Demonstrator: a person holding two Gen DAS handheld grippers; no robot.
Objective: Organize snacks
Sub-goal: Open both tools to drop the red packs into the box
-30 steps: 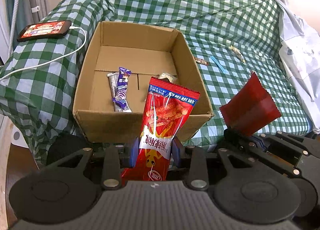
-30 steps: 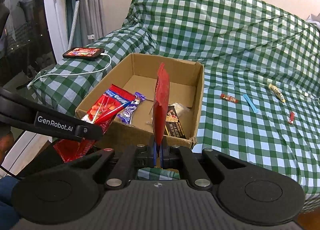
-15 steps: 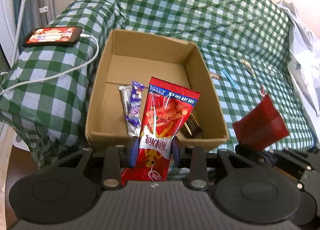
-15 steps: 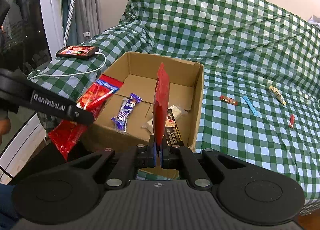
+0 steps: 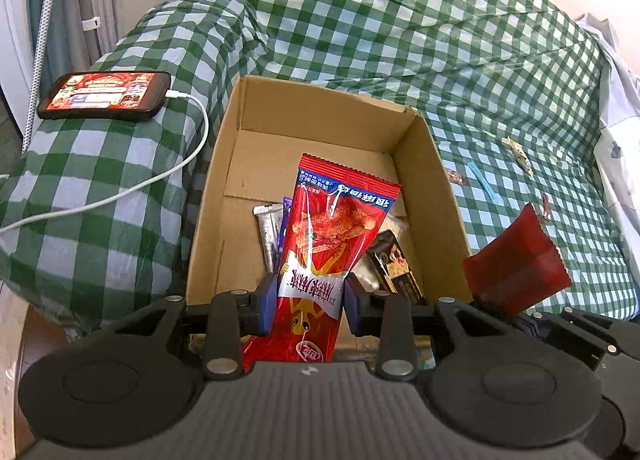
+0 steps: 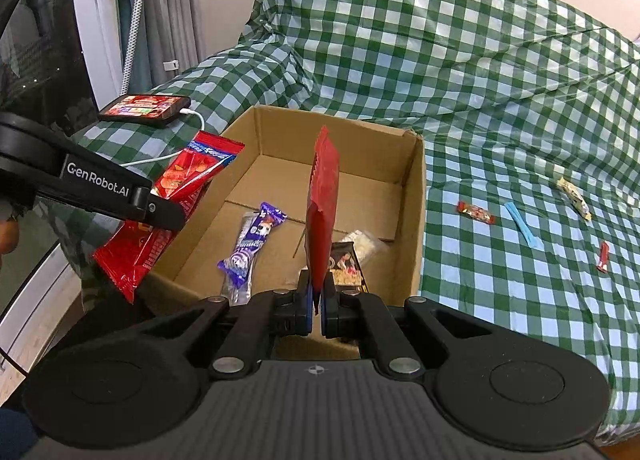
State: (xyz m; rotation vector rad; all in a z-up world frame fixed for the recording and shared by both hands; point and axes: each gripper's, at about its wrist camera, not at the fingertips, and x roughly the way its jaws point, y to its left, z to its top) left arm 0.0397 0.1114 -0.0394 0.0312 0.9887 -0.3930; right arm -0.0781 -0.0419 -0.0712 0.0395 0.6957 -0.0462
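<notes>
My left gripper (image 5: 310, 306) is shut on a tall red snack bag (image 5: 328, 252) with printed fries, held upright over the near edge of the open cardboard box (image 5: 224, 164). The right gripper (image 6: 317, 310) is shut on a flat dark red packet (image 6: 322, 212), seen edge-on above the box (image 6: 416, 220); the same packet (image 5: 516, 264) shows at the right of the left wrist view. A purple bar (image 6: 252, 244), a black packet (image 6: 346, 266) and a whitish packet (image 6: 362, 242) lie on the box floor. The snack bag (image 6: 176, 200) hangs at the box's left rim.
Several small snacks lie on the green checked cover (image 6: 480, 108): a red bar (image 6: 476, 212), a blue stick (image 6: 520, 224), a yellowish wrapper (image 6: 574, 196), a small red piece (image 6: 603, 256). A phone (image 6: 146, 106) on a white cable (image 5: 160, 176) rests left of the box.
Both grippers have moved forward with their packets, from short of the box's near wall to above it. The box now looks closer in both views.
</notes>
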